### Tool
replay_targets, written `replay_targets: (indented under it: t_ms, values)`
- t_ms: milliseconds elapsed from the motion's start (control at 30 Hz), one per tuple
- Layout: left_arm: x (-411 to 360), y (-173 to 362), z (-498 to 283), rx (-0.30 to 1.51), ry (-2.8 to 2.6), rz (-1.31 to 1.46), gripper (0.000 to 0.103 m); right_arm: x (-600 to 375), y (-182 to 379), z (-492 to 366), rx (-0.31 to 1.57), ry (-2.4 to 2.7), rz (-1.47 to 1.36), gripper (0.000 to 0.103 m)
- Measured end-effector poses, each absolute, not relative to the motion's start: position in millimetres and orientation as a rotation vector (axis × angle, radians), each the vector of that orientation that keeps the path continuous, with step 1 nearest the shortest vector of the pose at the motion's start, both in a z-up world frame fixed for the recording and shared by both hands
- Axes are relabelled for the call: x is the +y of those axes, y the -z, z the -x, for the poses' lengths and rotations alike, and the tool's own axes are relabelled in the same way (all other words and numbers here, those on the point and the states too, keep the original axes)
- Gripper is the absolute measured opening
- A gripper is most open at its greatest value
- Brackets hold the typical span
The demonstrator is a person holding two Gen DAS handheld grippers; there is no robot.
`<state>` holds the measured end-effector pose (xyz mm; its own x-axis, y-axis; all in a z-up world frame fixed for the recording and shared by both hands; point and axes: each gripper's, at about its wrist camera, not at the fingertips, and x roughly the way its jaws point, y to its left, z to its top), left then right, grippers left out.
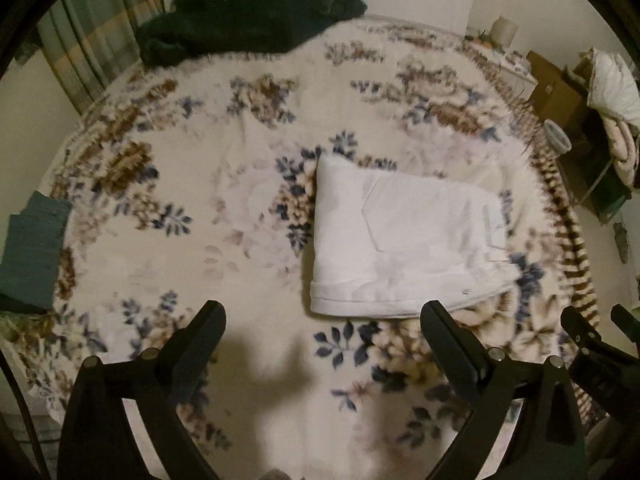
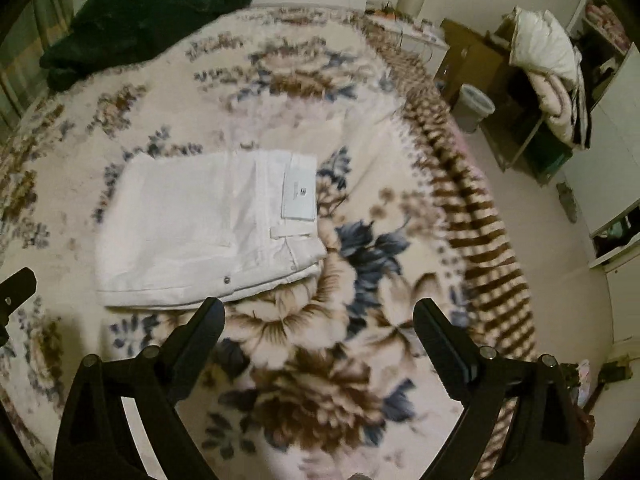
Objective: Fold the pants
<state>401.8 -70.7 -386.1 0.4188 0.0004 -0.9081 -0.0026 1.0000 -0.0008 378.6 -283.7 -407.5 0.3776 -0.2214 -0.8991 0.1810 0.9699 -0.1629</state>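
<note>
Two tools spread, empty — left tool (image 1: 322,320), right tool (image 2: 320,316); folded pants (image 2: 208,228), label legible right view only.

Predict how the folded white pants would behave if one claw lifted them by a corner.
The pants are soft cloth in loose layers, so they would probably droop and unfold. Pushed across the fuzzy blanket, they would likely drag and bunch rather than slide.

white pants (image 1: 404,240), folded, flat on blanket (image 1: 200,240)
</note>
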Motion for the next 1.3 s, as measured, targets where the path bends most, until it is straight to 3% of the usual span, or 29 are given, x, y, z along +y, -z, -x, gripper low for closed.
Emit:
replay_targets:
  t_ms: [433,633,1000,1300]
  values:
    - [-68.9,185.6,-273.6,0.981,-0.035,-0.029,0.100,-268.3,173.5,-250.8,0.973,0.233,0.050,0.097]
    - [-73.8,118.1,-205.7,0.945,-0.010,-0.027,0.100,-252.5,80.2,-181.8,0.902,0.197,0.066,0.097]
    - [-82.4,27.0,-135.2,0.824,0.015,-0.019,0.100,-228.0,-53.4,-70.8,0.757,0.151,0.076,0.097]
    - [-82.2,-9.7,-113.7,0.721,-0.026,-0.037,0.101,-218.1,-112.7,-28.8,0.679,0.134,0.063,0.100]
